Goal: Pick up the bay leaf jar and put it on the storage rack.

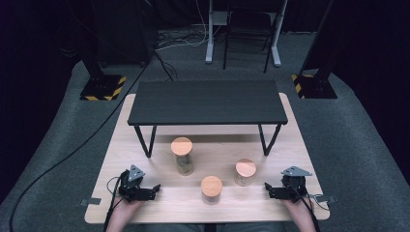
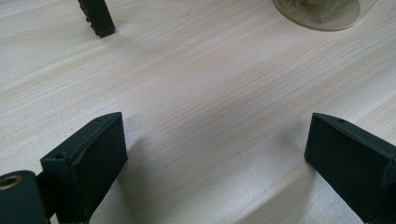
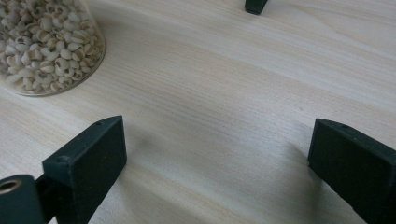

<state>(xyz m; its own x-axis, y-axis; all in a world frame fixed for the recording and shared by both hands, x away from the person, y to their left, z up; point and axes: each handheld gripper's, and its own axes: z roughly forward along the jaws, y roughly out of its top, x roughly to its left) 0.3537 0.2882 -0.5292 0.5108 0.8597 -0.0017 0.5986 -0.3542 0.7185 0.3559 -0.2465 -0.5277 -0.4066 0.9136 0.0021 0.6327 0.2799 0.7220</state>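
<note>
Three glass jars with cork-coloured lids stand on the light wooden table (image 1: pixel 145 212): a tall one (image 1: pixel 182 155), a short one near the front (image 1: pixel 211 189) and another short one (image 1: pixel 245 172) to its right. My left gripper (image 1: pixel 155 190) rests at the front left, open, with bare wood between its jaws (image 2: pixel 215 154). The tall jar's base (image 2: pixel 322 14) shows ahead of it. My right gripper (image 1: pixel 268 190) rests at the front right, also open and holding nothing (image 3: pixel 217 158). A jar of pale beans (image 3: pixel 44 46) stands ahead and to its left.
A low black shelf-table (image 1: pixel 207 101) stands on the far half of the wooden table; its legs (image 2: pixel 98 16) (image 3: pixel 256 5) come down behind the jars. Grey carpet, cables and stand bases lie beyond.
</note>
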